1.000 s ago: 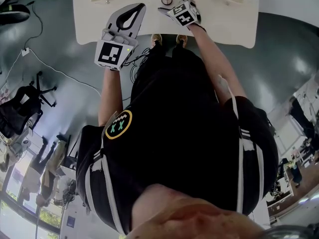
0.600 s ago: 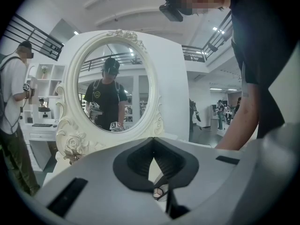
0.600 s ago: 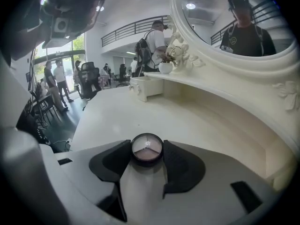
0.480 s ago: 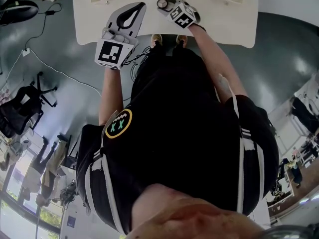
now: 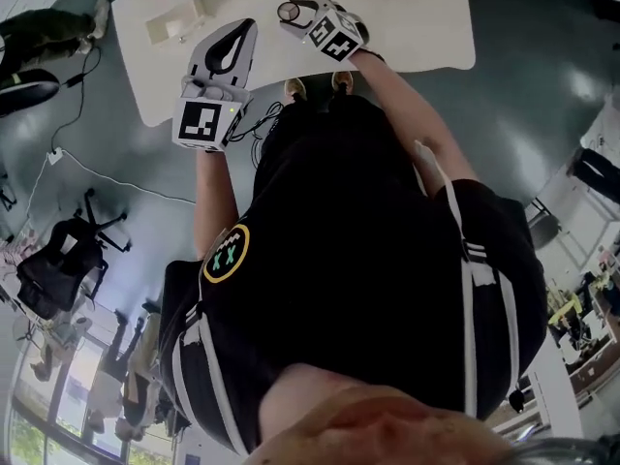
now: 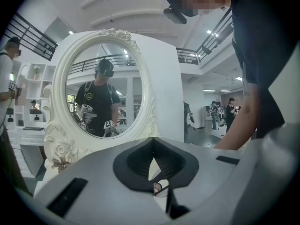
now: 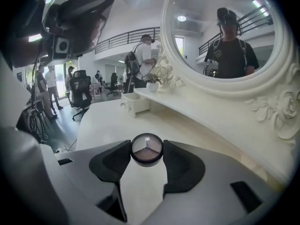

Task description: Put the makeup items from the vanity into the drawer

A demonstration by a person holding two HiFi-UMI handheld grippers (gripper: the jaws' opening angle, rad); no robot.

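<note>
My head camera looks steeply down over my body to the surface (image 5: 417,27) at the frame's top. Each gripper camera sits close behind my jaws, facing the mirror (image 6: 101,86), which both share.

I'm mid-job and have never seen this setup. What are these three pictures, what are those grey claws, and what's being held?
No robot here: a person holds a two-jaw gripper in each hand. The head view looks down from the person's head onto the white vanity top. The other two views ride on the grippers, looking along their jaws toward the oval mirror. The left gripper is shut and empty. The right gripper has just closed its jaws on a small round makeup compact. A small white box stands farther along the top.
</note>
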